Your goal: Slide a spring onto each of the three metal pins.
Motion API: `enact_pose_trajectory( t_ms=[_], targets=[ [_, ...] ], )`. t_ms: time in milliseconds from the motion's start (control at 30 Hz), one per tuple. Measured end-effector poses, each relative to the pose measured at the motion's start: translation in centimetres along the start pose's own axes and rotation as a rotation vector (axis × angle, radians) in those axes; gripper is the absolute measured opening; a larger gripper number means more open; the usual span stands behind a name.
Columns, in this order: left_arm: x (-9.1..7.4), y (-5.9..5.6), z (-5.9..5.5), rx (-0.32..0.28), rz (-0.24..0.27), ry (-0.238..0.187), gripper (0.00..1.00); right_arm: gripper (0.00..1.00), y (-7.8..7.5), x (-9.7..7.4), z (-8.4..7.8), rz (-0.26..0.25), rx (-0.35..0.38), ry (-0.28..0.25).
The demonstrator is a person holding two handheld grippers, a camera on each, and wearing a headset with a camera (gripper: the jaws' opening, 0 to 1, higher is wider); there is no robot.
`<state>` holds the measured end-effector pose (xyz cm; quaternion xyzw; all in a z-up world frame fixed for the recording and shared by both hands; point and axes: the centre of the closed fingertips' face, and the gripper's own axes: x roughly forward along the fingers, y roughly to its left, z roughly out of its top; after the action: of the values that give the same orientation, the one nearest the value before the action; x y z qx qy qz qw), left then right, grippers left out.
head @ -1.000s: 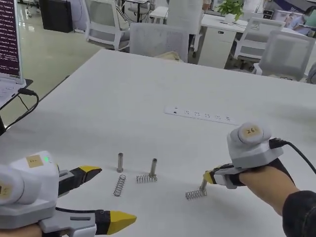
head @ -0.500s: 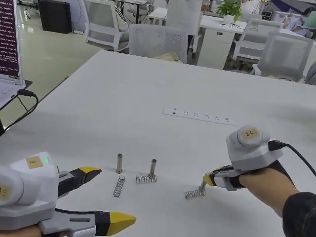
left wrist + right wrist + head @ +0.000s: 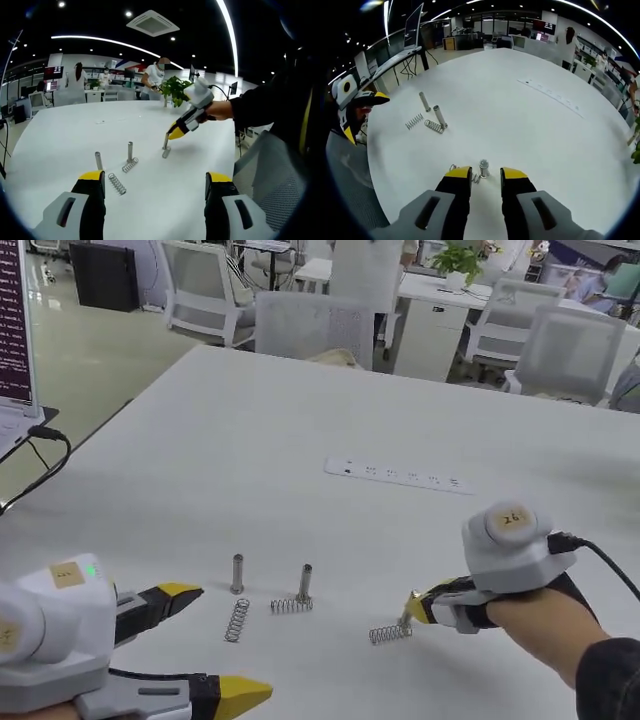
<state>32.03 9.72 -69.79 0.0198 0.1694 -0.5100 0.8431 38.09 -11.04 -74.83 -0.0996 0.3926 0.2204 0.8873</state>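
Right gripper (image 3: 485, 176) at a pin (image 3: 483, 167)
Its jaws stand slightly apart, the pin between their tips, ungripped; left gripper (image 3: 155, 186) gapes wide, empty, near a spring (image 3: 117, 183).

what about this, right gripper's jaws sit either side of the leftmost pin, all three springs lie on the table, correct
No: the jaws of the right gripper sit either side of the rightmost pin, as the right gripper view shows. All three springs lie on the table.

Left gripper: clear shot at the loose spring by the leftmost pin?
Probably yes: the left gripper is open, the spring lies flat just ahead of its jaws, and nothing sits between them.
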Motion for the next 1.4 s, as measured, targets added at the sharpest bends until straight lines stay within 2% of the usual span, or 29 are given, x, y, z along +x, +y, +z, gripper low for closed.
enact_pose_trajectory(
  t_ms=[167,400,800,1067,1400],
  targets=[
    [0.0,-0.1,0.0,-0.003,-0.002,0.001,0.79,0.34,-0.1,-0.2,0.1,-0.014,-0.011,-0.022],
    [0.1,-0.2,-0.1,-0.009,-0.008,0.001,0.78,0.39,-0.3,-0.7,0.5,-0.021,-0.009,-0.056],
    [0.9,-0.6,0.1,0.003,-0.03,0.011,0.78,0.41,-0.1,-2.2,0.7,-0.026,-0.016,-0.098],
    [1.8,-1.3,0.4,0.017,-0.065,0.021,0.77,0.43,0.3,-3.6,0.6,-0.025,-0.019,-0.141],
    [3.0,-2.2,0.8,0.039,-0.111,0.038,0.76,0.47,0.5,-4.8,-0.3,-0.033,-0.022,-0.163]
  ],
)
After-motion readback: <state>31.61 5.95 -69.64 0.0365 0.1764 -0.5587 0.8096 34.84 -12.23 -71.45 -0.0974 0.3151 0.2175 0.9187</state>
